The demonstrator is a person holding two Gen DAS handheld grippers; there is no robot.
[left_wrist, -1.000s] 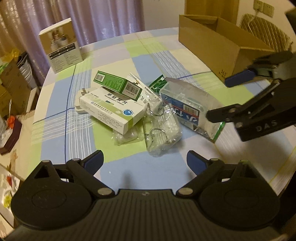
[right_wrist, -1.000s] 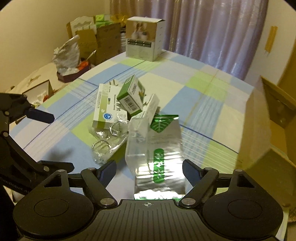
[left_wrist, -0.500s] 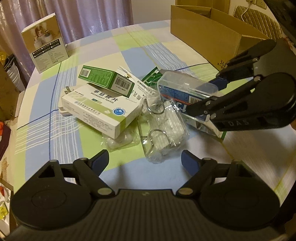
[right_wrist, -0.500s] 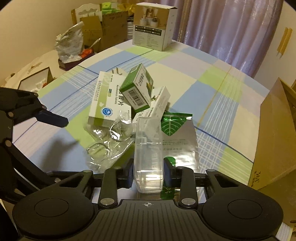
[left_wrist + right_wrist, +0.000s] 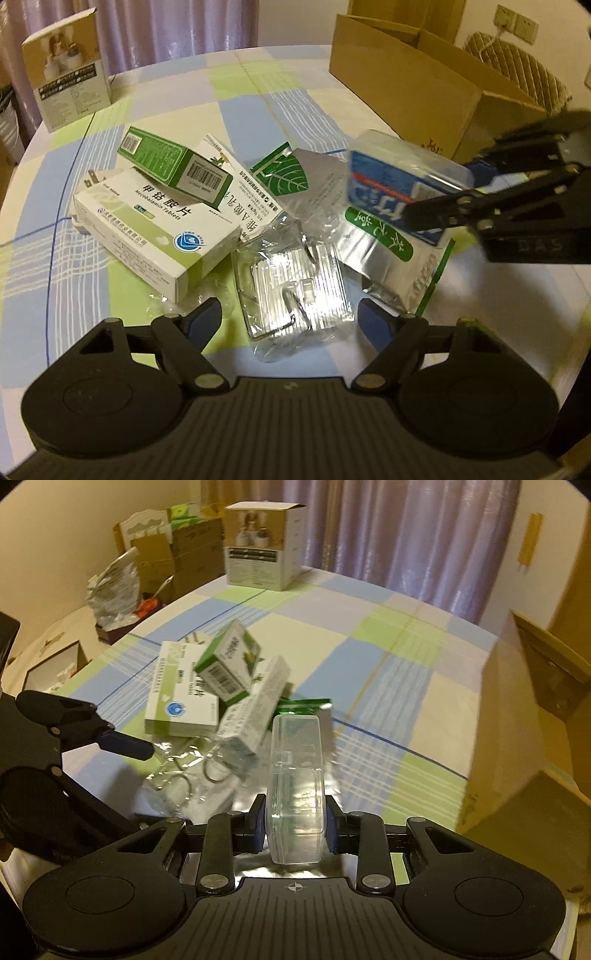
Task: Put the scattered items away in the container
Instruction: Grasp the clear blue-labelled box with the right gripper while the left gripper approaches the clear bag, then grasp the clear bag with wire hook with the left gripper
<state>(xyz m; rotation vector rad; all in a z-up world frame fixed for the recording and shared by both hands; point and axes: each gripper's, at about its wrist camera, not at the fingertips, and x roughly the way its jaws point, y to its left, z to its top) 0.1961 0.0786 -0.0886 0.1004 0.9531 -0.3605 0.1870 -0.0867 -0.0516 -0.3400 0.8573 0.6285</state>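
Note:
My right gripper point(image 5: 294, 825) is shut on a clear plastic case point(image 5: 295, 775) with a blue label point(image 5: 384, 195), held above a silver-green foil pouch point(image 5: 373, 236). My left gripper point(image 5: 291, 317) is open low over the table, its fingers either side of a clear bag of metal hooks point(image 5: 295, 291). A white medicine box point(image 5: 155, 229), a green box point(image 5: 173, 166) on top of it and a long white box point(image 5: 251, 199) lie in a heap on the checked cloth. The open cardboard box point(image 5: 417, 85) stands at the far right.
A tall white product box point(image 5: 66, 66) stands at the far left of the table. A chair back point(image 5: 517, 59) shows behind the cardboard box. Beyond the table's left edge, cartons and a foil bag point(image 5: 114, 583) sit on the floor.
My right gripper has shut on the clear case and lifted it off the foil pouch. My left gripper has moved forward and down around the bag of hooks.

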